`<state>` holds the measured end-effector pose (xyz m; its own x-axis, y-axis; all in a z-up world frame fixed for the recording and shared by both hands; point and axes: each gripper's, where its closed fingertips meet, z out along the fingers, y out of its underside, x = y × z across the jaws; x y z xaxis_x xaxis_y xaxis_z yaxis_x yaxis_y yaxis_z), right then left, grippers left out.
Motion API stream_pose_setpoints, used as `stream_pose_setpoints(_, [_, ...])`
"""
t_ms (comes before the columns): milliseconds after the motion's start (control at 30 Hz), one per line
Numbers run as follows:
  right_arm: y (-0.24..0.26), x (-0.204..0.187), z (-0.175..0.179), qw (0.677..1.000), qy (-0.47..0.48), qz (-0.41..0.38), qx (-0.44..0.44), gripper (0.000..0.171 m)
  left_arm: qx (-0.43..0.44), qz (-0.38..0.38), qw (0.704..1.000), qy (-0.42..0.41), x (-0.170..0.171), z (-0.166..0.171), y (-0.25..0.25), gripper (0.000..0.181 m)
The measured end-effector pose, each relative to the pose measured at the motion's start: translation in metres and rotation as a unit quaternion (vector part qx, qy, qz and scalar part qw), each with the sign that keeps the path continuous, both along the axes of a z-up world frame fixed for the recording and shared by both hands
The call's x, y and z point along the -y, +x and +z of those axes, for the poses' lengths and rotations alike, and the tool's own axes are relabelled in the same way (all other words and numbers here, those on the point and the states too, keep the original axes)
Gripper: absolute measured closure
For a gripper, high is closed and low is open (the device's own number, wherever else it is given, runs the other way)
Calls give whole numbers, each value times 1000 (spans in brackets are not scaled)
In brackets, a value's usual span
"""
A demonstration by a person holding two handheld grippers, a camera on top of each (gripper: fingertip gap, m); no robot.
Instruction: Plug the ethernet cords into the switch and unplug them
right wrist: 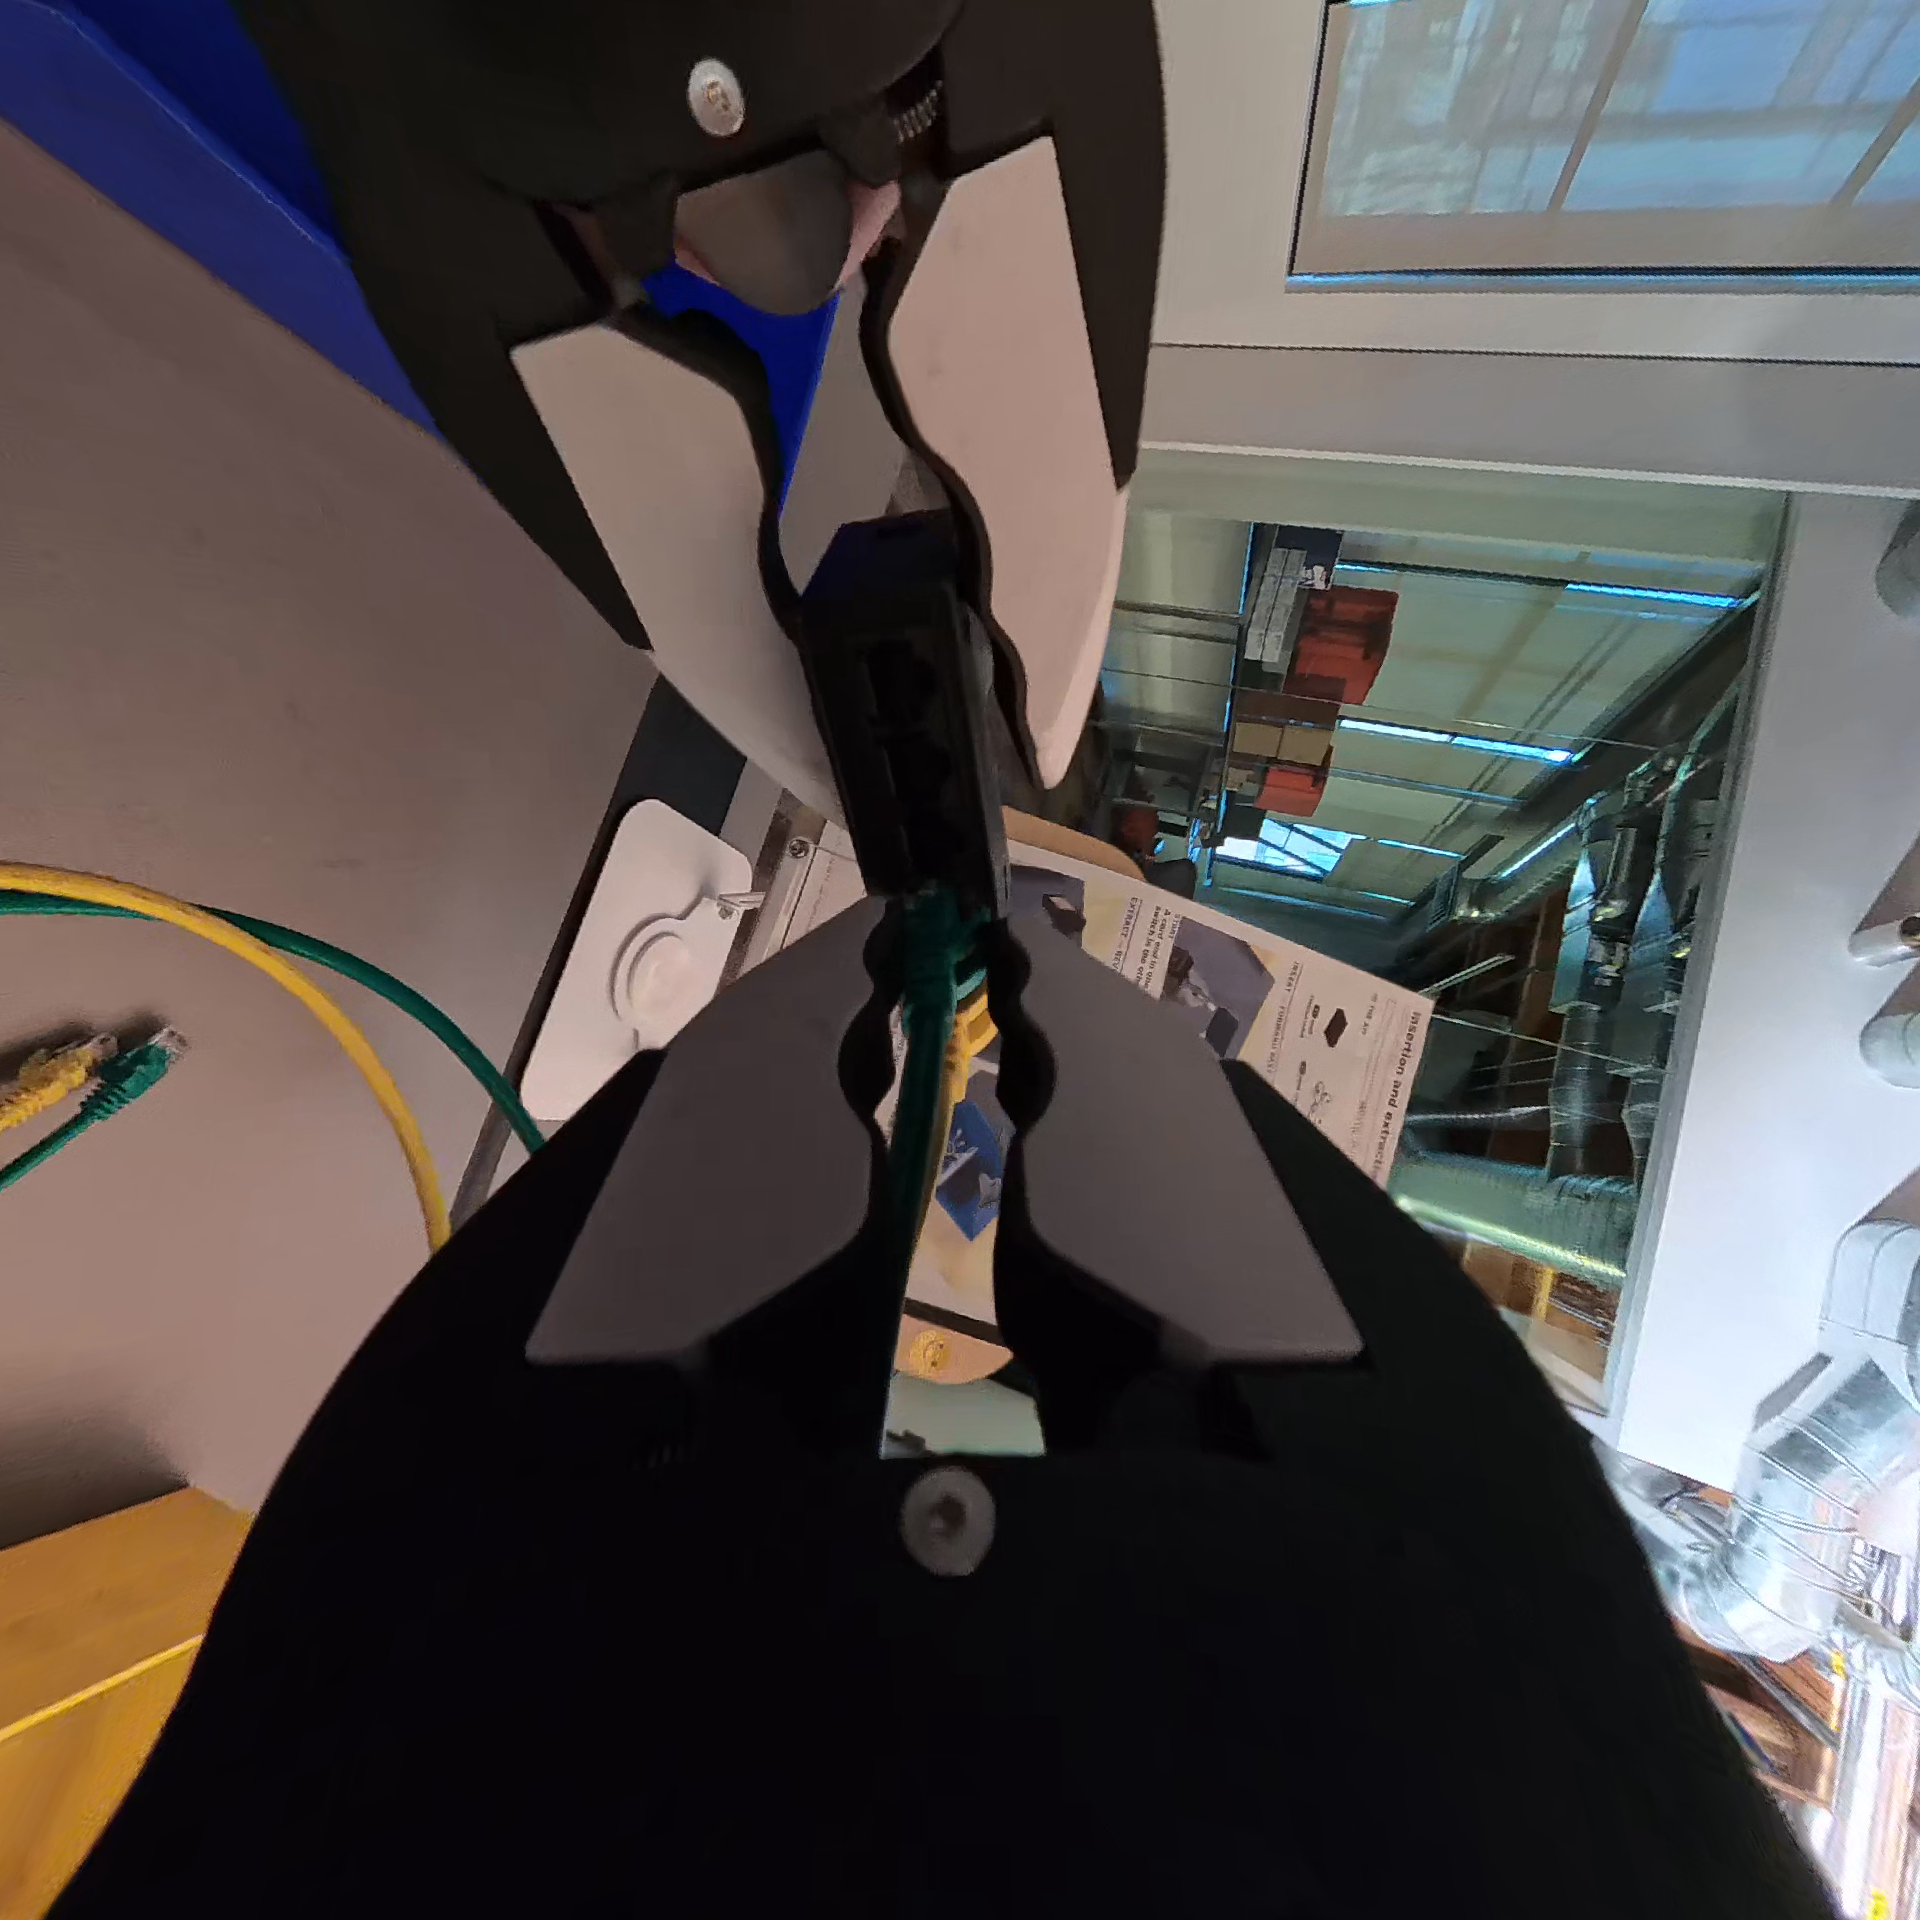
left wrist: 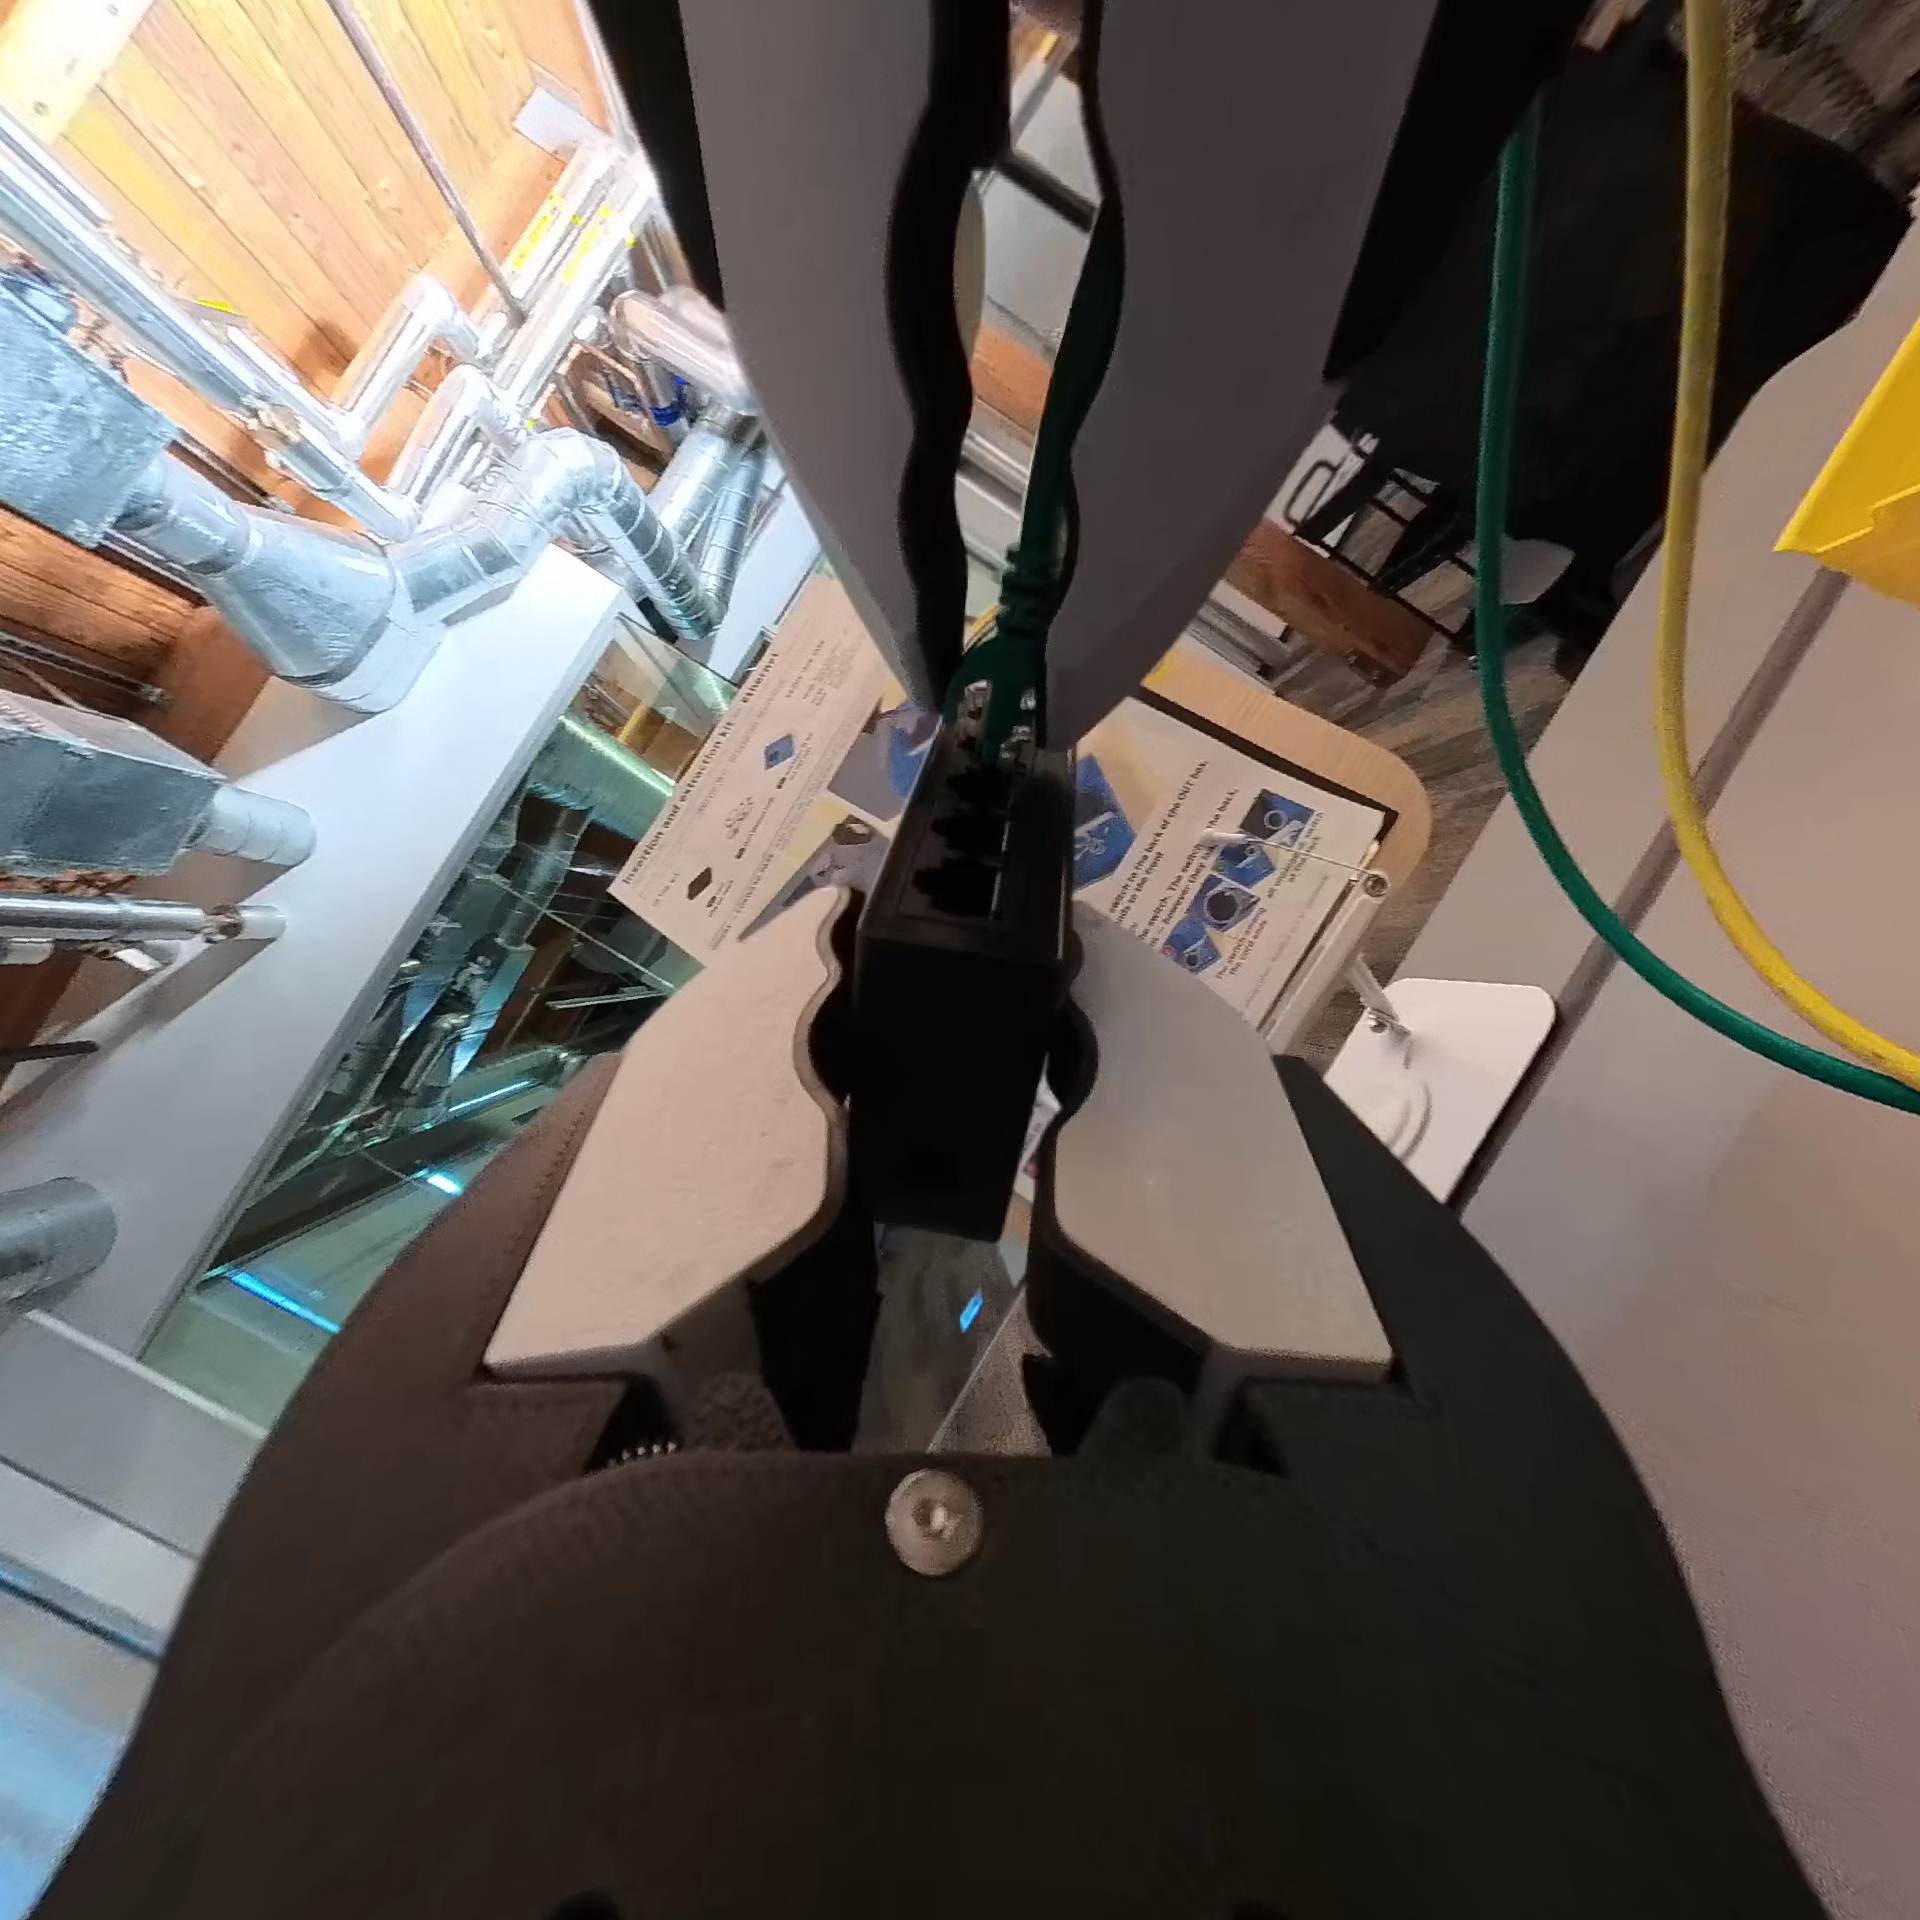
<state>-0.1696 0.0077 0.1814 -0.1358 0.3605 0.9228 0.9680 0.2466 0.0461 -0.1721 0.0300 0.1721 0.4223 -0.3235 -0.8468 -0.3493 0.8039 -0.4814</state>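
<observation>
My left gripper (left wrist: 956, 925) is shut on the small black switch (left wrist: 951, 1039) and holds it in the air with its ports facing away. My right gripper (left wrist: 1003, 696) comes in from the top, shut on the green ethernet cord (left wrist: 1039, 540) just behind its plug. The plug's tip is at the switch's end port, and I cannot tell whether it is fully seated. In the right wrist view my right gripper (right wrist: 935, 935) grips the green cord (right wrist: 925, 1039) at the switch (right wrist: 904, 717), with the left gripper (right wrist: 935, 779) opposite. A yellow bit shows behind the plug.
A yellow cord (left wrist: 1683, 623) and the green cord's slack hang over the grey table (right wrist: 260, 623). A loose yellow plug (right wrist: 47, 1081) and green plug (right wrist: 135, 1070) lie on it. A printed sheet on a stand (left wrist: 1247, 883), a yellow bin (left wrist: 1849, 468) and a blue bin (right wrist: 156, 156) are near. Only a small space, under 4 cm, lies between the two pairs of fingers.
</observation>
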Motion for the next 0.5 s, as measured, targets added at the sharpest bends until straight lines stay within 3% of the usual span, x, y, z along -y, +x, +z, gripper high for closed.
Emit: stream_pose_setpoints(500, [1, 1, -3, 990, -100, -46, 92, 157, 0, -8, 1000, -20, 2, 0, 0, 150])
